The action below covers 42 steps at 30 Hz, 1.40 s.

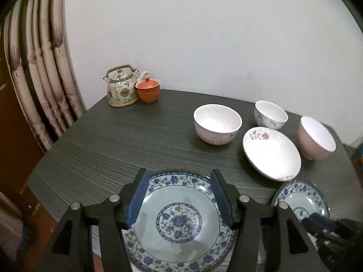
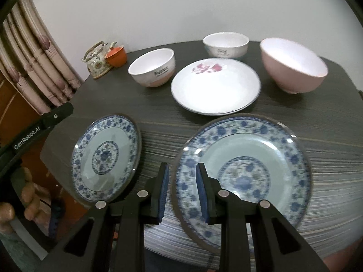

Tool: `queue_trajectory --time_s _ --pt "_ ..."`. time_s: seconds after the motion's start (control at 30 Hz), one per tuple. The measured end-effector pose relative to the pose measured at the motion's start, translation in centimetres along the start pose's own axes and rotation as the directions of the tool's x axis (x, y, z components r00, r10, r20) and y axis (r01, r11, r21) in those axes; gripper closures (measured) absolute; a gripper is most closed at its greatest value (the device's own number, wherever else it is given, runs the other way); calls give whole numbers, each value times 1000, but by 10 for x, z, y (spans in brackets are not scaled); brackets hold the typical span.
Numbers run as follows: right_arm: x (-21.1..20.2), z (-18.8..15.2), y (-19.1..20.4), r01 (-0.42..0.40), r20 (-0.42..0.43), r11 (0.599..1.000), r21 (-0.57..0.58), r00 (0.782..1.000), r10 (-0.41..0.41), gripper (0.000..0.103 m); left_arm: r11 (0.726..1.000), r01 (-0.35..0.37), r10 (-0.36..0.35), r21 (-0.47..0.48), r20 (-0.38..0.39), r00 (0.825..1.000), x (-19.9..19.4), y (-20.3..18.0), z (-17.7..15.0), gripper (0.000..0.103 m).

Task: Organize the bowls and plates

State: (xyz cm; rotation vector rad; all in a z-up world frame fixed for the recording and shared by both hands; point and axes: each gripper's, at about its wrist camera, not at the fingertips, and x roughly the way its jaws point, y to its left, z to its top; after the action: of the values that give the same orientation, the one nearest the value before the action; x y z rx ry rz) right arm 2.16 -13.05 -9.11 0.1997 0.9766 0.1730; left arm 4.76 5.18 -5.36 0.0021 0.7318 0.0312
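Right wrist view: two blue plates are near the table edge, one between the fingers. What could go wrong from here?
1. The right gripper pinches only the rim of the right blue plate; it may tilt or slip out.
2. The left blue plate seems to hang over the table edge, with the left gripper open above it; a nudge could tip it off.

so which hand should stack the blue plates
Right: the right fingers pinch the rim of one blue plate, ready to carry it; the left fingers hang open above the other blue plate, holding nothing.
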Motion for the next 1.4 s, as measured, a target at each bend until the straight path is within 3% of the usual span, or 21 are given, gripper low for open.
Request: queue_trajectory --time_s 0.23,0.5,0.7,0.9,1.03,1.3,1.4 --pt "-14 -7 -19 42 31 999 -14 999 -42 79 999 32 -32 -13 -1 1000 -7 -7 -2 45" --pt "-23 -12 -48 45 28 999 4 999 -45 79 988 145 -146 61 25 989 -19 -23 -10 45" --pt "-29 -20 -76 43 6 999 18 999 -43 77 971 240 -239 1 -70 968 -13 -33 -15 45" --pt "-35 -22 -107 19 -8 998 67 1000 -19 77 968 252 -249 -4 -164 954 -2 -54 -26 45" --pt "-37 -20 -126 -29 -8 994 106 1000 30 76 953 296 -301 -59 -231 925 8 -61 -29 45" --pt "-25 -17 -158 -84 -50 980 180 994 94 76 910 360 -413 -206 -362 836 38 -67 -35 45" --pt "-17 -19 -172 -100 -58 969 224 992 116 76 899 366 -434 -239 -391 811 47 -72 -37 45"
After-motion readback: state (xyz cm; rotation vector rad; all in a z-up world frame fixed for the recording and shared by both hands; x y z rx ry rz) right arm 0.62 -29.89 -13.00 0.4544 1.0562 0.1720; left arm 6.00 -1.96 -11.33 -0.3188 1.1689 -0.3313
